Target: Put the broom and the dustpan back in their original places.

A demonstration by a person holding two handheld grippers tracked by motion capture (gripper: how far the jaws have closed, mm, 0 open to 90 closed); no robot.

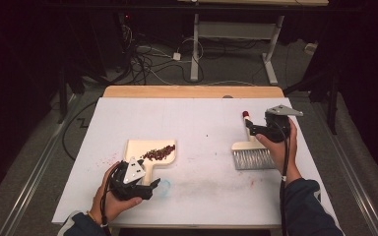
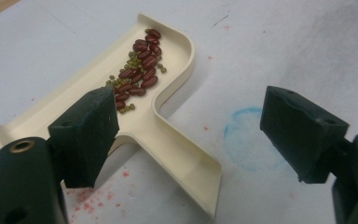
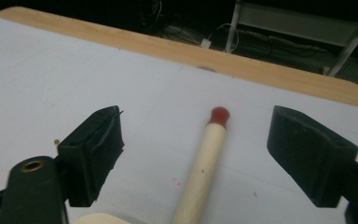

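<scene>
A cream dustpan point(image 1: 150, 150) point(image 2: 168, 140) lies flat on the white table, holding a pile of red beans point(image 2: 142, 65) point(image 1: 159, 153) mixed with small green ones. My left gripper point(image 1: 137, 183) point(image 2: 189, 133) is open, its jaws spread either side of the pan's handle without touching it. A hand brush point(image 1: 252, 156) with grey bristles and a cream handle tipped in red point(image 3: 219, 115) lies at the right. My right gripper point(image 1: 262, 131) point(image 3: 196, 154) hovers open over that handle point(image 3: 200, 172), jaws well apart from it.
A blue smudge point(image 2: 249, 140) and red specks point(image 2: 93, 200) mark the table point(image 1: 202, 118) near the dustpan. The wooden far edge point(image 1: 192, 91) borders the white sheet. Cables and a desk frame point(image 1: 236, 34) lie on the floor beyond.
</scene>
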